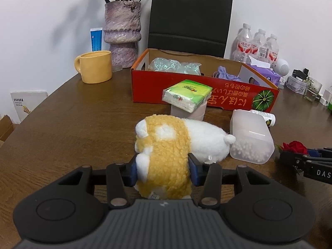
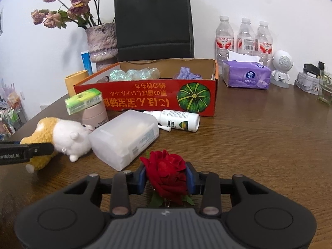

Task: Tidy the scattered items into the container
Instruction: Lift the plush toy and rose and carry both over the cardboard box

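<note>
My left gripper [image 1: 162, 169] is shut on a yellow and white plush toy [image 1: 172, 143], which lies on the wooden table; the same plush toy [image 2: 60, 139] shows at the left of the right wrist view. My right gripper [image 2: 167, 176] is shut on a red rose [image 2: 167, 172]; that rose [image 1: 294, 146] appears at the right edge of the left wrist view. The red cardboard box [image 1: 207, 95] [image 2: 145, 99] stands open behind, holding bubble wrap [image 1: 174, 65] and a purple cloth [image 2: 187, 72]. A green tissue pack [image 1: 186, 94] rests on a pink jar [image 2: 95, 115]. A translucent plastic container [image 2: 124, 138] and a white spray bottle [image 2: 178, 120] lie in front of the box.
A yellow mug [image 1: 95, 66], a purple vase with dried flowers [image 1: 122, 33] and a black bag [image 2: 153, 22] stand behind the box. Water bottles [image 2: 243, 37], a purple tissue pack [image 2: 247, 74] and a white figurine [image 2: 281, 67] line the back right.
</note>
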`<state>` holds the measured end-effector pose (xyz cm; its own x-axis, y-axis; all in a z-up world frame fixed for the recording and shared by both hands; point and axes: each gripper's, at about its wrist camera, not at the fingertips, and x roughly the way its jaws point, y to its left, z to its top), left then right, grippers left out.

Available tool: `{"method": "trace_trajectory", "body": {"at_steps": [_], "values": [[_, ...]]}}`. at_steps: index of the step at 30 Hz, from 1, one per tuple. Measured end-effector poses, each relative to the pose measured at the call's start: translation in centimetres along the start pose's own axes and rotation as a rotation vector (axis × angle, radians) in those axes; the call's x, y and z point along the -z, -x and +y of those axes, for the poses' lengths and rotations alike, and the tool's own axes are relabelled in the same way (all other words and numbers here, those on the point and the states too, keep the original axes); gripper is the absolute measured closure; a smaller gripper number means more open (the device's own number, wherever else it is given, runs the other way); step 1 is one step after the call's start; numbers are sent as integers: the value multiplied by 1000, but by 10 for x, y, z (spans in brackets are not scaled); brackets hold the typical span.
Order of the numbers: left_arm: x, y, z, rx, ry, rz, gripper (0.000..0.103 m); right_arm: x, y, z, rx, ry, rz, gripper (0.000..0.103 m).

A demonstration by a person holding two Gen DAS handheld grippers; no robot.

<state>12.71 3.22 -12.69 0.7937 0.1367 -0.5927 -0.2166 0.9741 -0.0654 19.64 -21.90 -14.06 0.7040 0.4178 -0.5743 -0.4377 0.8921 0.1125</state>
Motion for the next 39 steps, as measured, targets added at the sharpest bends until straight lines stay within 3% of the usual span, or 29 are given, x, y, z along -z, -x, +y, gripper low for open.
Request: {"method": "trace_trajectory", "body": {"at_steps": [20,32,39], "values": [[-2,30,10,-37,14,-12,57,-1,12,-4,19,-26,-47,67],[-7,48,12,-17,31,-43,57,-5,30,3,39,-1,-93,67],[-17,64,11,5,36,-84,57,-14,41,0,11,-40,-78,67]]}}
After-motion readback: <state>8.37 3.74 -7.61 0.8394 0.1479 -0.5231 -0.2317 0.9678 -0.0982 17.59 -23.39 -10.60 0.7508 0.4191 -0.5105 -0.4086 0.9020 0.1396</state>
